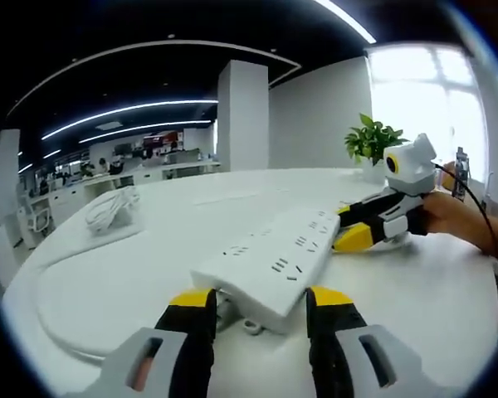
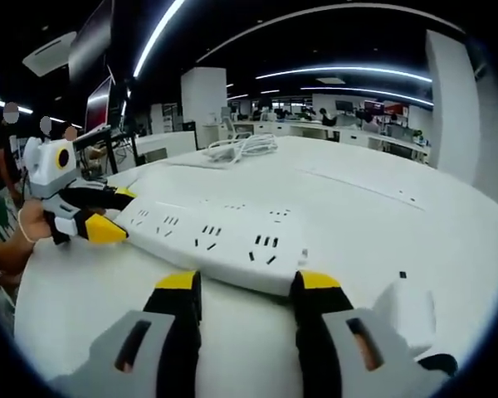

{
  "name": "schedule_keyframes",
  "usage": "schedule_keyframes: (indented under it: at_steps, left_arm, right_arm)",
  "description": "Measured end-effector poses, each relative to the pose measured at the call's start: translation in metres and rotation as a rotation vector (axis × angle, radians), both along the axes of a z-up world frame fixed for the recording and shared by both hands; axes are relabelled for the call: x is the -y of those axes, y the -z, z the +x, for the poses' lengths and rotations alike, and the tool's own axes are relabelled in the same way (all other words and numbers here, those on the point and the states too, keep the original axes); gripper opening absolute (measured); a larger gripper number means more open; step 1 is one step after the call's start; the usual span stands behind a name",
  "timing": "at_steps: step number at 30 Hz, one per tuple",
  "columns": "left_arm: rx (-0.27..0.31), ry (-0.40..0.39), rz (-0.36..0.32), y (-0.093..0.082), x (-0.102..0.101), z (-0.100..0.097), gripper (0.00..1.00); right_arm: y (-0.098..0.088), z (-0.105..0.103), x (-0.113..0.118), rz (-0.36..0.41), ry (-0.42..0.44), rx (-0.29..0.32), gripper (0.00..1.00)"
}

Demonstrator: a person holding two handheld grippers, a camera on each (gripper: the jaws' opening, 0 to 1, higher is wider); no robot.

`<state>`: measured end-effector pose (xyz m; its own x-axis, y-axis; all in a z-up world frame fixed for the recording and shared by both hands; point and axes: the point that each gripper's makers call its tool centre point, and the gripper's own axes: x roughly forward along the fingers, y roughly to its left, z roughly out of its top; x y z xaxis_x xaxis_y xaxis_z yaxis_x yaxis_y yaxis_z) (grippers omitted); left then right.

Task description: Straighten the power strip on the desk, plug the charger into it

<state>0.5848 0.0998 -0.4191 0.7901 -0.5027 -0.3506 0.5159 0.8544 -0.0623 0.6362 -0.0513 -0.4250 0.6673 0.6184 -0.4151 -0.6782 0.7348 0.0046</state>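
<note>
A long white power strip (image 1: 282, 257) lies on the white desk (image 1: 100, 290), sockets up. My left gripper (image 1: 261, 300) has its yellow-tipped jaws against both sides of the strip's near end, shut on it. At the far end my right gripper (image 1: 354, 225) clamps the strip, held by a hand (image 1: 456, 217). In the right gripper view the strip (image 2: 224, 236) runs away to the left, my right gripper (image 2: 247, 282) grips its near end and the left gripper (image 2: 95, 217) holds the far one. A small white block (image 2: 408, 308), perhaps the charger, lies at the lower right.
A coil of white cable (image 1: 112, 209) (image 2: 242, 148) lies further back on the desk. A potted plant (image 1: 372, 141) stands by the window. A piece of white cord (image 1: 251, 325) pokes out under the strip. Office desks and monitors fill the background.
</note>
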Motion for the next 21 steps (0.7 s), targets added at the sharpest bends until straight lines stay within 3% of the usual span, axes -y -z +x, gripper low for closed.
schedule_keyframes:
  at_steps: [21]
  left_arm:
    - [0.001,0.064,-0.005,-0.0004,-0.0013,0.0059,0.42]
  right_arm:
    - [-0.0007,-0.0094,0.0039,-0.009,0.107,-0.005,0.41]
